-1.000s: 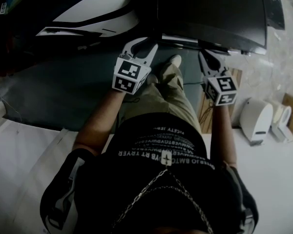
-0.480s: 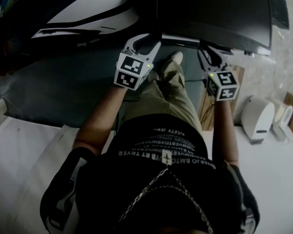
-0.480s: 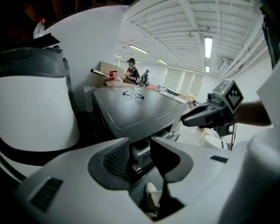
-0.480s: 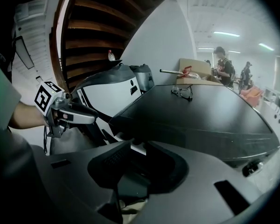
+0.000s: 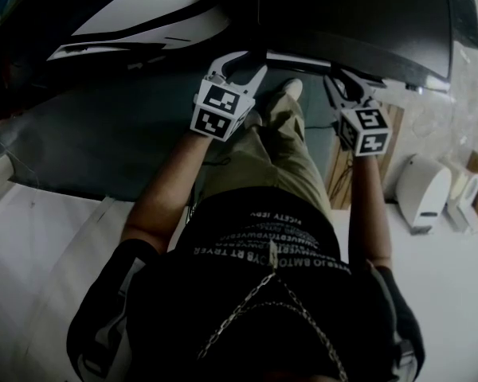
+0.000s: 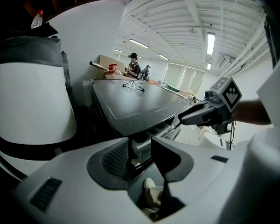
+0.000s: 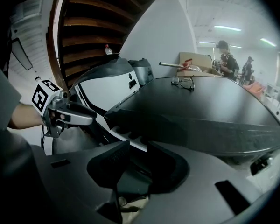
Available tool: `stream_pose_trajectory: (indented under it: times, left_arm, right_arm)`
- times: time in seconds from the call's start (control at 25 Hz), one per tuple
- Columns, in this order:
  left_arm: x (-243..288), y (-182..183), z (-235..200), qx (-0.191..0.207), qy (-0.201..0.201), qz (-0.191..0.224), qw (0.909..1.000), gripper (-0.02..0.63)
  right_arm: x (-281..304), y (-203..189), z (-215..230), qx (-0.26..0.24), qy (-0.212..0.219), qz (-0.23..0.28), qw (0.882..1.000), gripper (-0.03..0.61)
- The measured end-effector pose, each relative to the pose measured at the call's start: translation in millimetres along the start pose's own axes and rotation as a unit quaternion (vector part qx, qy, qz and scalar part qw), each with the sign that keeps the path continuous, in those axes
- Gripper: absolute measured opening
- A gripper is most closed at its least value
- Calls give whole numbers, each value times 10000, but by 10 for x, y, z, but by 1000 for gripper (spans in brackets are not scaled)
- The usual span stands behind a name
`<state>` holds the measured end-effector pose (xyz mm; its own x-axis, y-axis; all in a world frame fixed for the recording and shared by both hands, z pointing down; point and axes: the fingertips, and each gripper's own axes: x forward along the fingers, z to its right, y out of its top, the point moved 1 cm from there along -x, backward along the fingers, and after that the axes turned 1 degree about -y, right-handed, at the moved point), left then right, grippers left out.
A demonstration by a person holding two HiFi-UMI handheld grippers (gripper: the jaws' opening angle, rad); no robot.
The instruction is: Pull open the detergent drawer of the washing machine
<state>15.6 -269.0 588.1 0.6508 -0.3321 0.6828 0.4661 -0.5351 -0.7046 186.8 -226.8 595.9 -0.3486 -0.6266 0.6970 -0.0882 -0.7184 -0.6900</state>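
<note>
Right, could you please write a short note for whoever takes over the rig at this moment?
Left tongs: open, empty, jaws just opened wider.
Right tongs: open, empty, jaws just opened.
Both hover at the front edge of the washing machine, gripping nothing.
Detergent drawer: appears pulled out, compartments showing.
Done: the pull, apparently.
Left to do: confirm it is fully open.

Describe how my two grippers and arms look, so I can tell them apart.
The left gripper has a white body with dark ribbed pads; the right gripper is dark grey all over. Each carries a white cube printed with black square markers. The forearms are bare; short dark sleeves with pale patches cover the upper arms.
</note>
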Motion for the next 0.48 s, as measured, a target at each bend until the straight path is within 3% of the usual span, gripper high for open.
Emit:
stream_pose_trajectory:
  times: [0.48]
  left_arm:
    - [185, -142, -13, 0, 5, -170, 9999, 133]
  right_arm:
    - [110, -82, 73, 123, 122, 39, 9998, 118]
